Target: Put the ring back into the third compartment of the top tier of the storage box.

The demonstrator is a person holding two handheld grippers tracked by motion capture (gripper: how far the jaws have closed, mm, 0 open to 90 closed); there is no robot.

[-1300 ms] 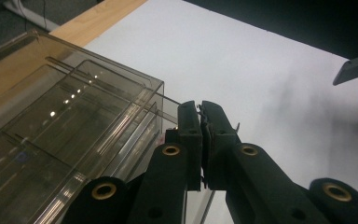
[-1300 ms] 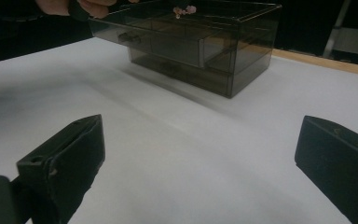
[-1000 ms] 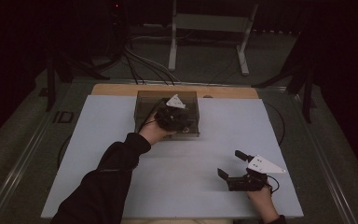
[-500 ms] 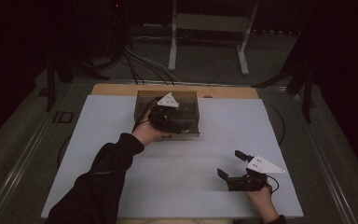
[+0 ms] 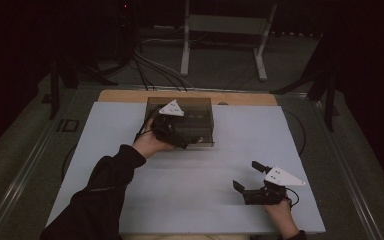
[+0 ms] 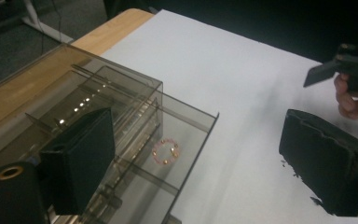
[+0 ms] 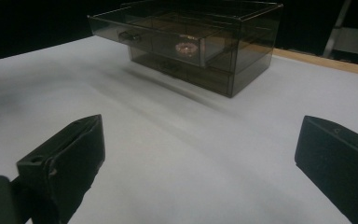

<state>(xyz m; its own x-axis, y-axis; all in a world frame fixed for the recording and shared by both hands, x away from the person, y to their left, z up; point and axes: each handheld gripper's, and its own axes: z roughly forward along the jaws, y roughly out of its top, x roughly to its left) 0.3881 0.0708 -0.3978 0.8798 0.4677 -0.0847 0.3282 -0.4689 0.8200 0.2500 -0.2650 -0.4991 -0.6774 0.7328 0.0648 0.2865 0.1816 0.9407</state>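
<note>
Where the left gripper [image 5: 172, 132] is hovering: it is hanging at the near front of the smoked drawer box [image 5: 200, 107], one jaw over the box and the other out over the white mat [image 5: 195, 190].
Left jaws: they have just been opening and are now standing well apart, pressing on nothing; a corner of the open drawer [image 6: 186, 135] is lying below the gap.
Drawer: it is sticking out of the box's upper level toward the person, its handle [image 7: 128, 35] leading.
Bracelet [image 6: 166, 151]: the small pink beaded ring is lying flat on the drawer floor, just below and a little ahead of the left jaws, touching neither.
Axis that matters: the drawer is probably running along a line from the person into the box, so a shutting push would be going straight away from the person, against the drawer front.
Nearer hand: the left is sitting right at the drawer, so the move is likely falling to it.
Right gripper [image 5: 247, 175]: it is resting low over the mat, well apart from the box, jaws spread wide and holding nothing.
</note>
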